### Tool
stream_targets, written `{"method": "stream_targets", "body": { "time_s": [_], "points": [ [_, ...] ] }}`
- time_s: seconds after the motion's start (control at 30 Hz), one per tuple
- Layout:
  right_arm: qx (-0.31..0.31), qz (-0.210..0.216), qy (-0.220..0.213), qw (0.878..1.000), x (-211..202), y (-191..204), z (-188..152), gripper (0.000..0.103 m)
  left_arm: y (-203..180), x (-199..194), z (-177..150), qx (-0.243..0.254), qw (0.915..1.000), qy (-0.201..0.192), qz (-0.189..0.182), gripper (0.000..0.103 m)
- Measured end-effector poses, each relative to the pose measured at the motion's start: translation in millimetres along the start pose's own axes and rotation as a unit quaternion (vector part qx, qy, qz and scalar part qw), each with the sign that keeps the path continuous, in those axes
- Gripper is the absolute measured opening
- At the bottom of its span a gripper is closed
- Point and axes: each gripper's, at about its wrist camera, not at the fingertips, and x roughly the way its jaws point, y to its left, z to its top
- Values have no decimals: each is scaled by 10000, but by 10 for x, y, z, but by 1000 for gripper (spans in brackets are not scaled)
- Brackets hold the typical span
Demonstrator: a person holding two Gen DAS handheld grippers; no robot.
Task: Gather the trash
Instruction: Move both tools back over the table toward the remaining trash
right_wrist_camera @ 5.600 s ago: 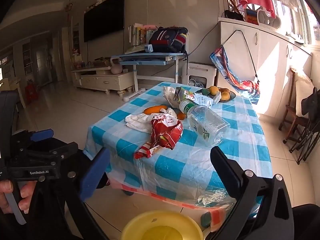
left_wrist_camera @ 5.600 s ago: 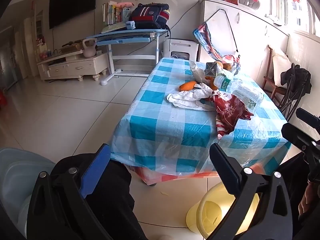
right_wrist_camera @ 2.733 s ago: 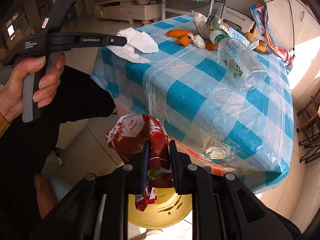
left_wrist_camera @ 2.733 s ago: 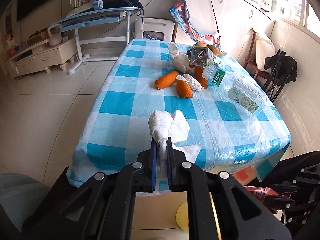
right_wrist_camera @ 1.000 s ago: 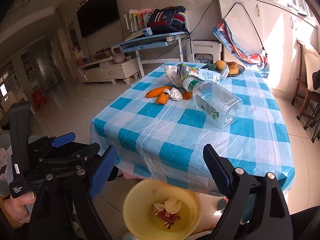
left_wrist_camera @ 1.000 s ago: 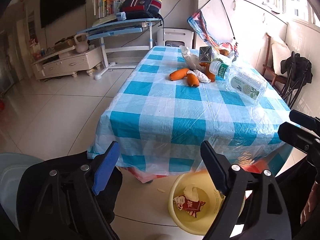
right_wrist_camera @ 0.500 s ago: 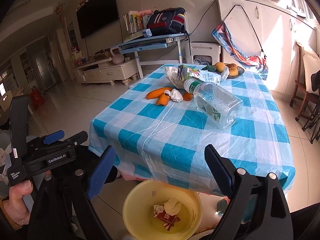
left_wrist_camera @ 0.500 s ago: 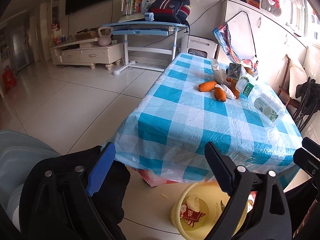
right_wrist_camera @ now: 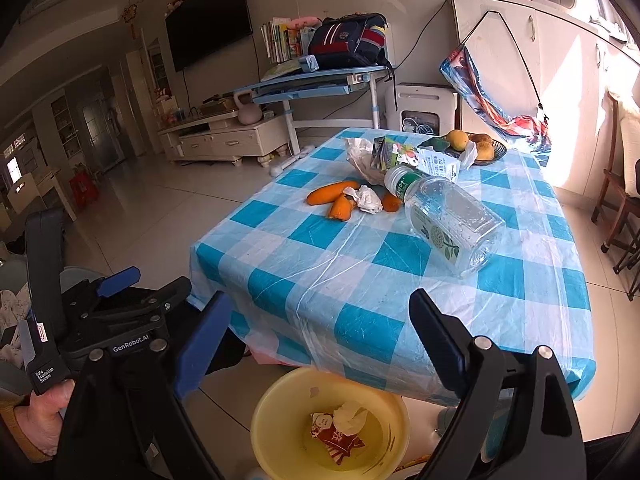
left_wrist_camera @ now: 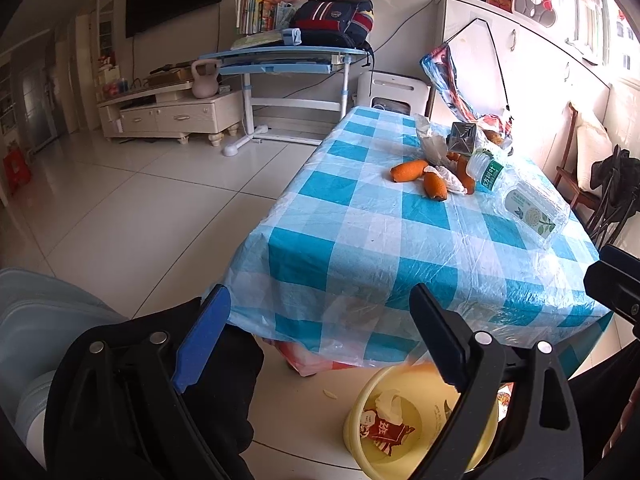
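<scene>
Two grippers: the left gripper (left_wrist_camera: 316,336) and right gripper (right_wrist_camera: 318,336) both stand wide open near the table's front edge, holding nothing; the left jaws have just been opening.
Table: blue-and-white checked plastic tablecloth (right_wrist_camera: 400,280).
On it: clear plastic bottle with green label (right_wrist_camera: 448,220) lying on its side, cap toward the far end; orange peel pieces (right_wrist_camera: 334,196) beside crumpled white tissue (right_wrist_camera: 368,198).
Floor below: round yellow plastic basin (right_wrist_camera: 280,404) holding a red snack wrapper (right_wrist_camera: 336,436) and white tissue wad (right_wrist_camera: 350,414).
</scene>
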Motion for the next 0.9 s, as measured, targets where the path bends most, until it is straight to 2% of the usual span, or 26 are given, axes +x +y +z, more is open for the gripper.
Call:
{"method": "stream_targets", "body": {
  "time_s": [0.43, 0.7, 0.9],
  "points": [
    [-121, 58, 230, 9996, 137, -24, 92, 87, -19, 63, -15, 62, 9999, 100, 25, 88],
    [-550, -77, 265, 9981, 194, -98, 377, 87, 103, 125, 11, -219, 9996, 186, -34, 88],
    [-474, -88, 526, 9975, 415, -304, 445, 87, 234, 162, 101, -450, 9985, 268, -170, 88]
  ]
}}
